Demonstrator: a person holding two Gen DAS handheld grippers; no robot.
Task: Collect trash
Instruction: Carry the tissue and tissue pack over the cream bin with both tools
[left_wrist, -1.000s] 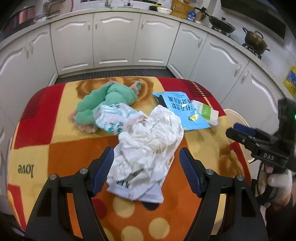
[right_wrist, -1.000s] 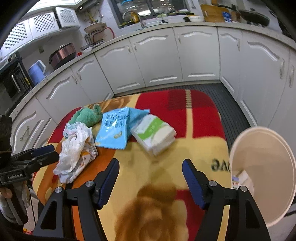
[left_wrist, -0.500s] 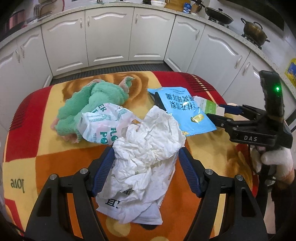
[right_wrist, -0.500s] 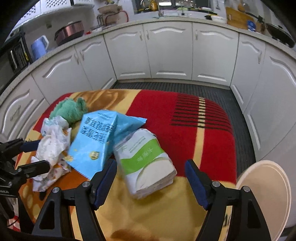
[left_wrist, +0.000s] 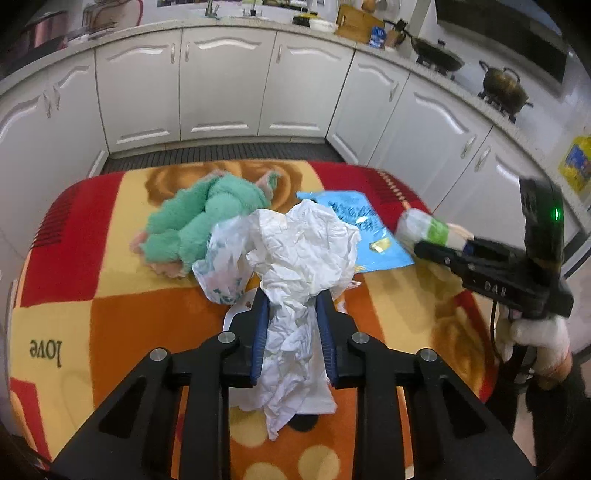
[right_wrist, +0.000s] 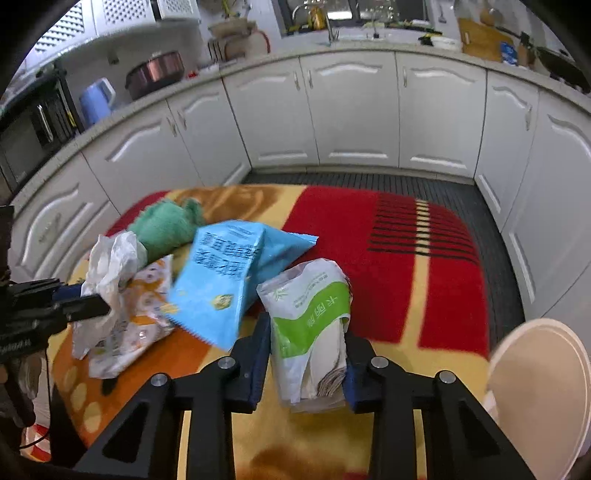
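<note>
Left gripper (left_wrist: 291, 299) jaws just closed, now clenched on the crumpled white plastic wrapper (left_wrist: 303, 254) at centre frame, on the red, orange and yellow patterned blanket (left_wrist: 122, 314). Right gripper (right_wrist: 306, 321) jaws also just closed, grasping the white-and-green tissue pack (right_wrist: 310, 317) at lower centre. Blue snack bag (right_wrist: 221, 280) just left of it; green plush toy (left_wrist: 207, 218) upper left; cream round bin (right_wrist: 535, 391) lower right.

Black grippers (left_wrist: 291, 306) with blue pads (left_wrist: 258, 339), silver screws, white-gloved hand (left_wrist: 539, 336)
</note>
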